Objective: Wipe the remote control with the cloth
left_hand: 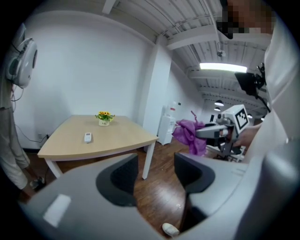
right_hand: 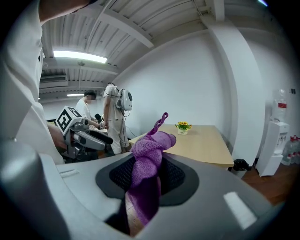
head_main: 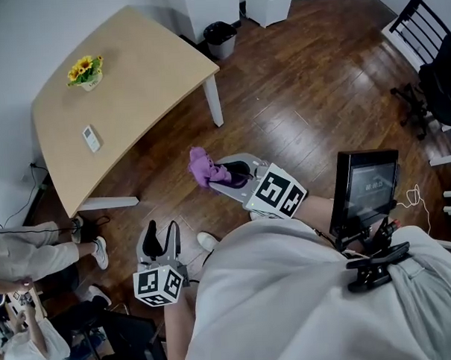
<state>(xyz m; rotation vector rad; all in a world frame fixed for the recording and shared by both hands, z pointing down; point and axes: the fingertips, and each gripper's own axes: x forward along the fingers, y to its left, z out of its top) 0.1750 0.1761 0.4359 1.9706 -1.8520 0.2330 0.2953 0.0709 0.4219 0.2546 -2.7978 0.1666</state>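
Torso (head_main: 305,299) blocks both arms in head view; right gripper (head_main: 225,172) clamped on purple cloth (head_main: 202,167); left gripper (head_main: 160,240) jaws apart, empty. Small remote (head_main: 91,137) on table (head_main: 154,74), detail unreadable.

Small white remote (head_main: 91,138) lies flat on the table (head_main: 146,82), buttons up, well apart from the cloth (head_main: 203,167). The cloth is purple, fuzzy and bunched. It is pinched in the right hand-held gripper (head_main: 218,174) above the floor, one twisted end poking up, the rest hanging.
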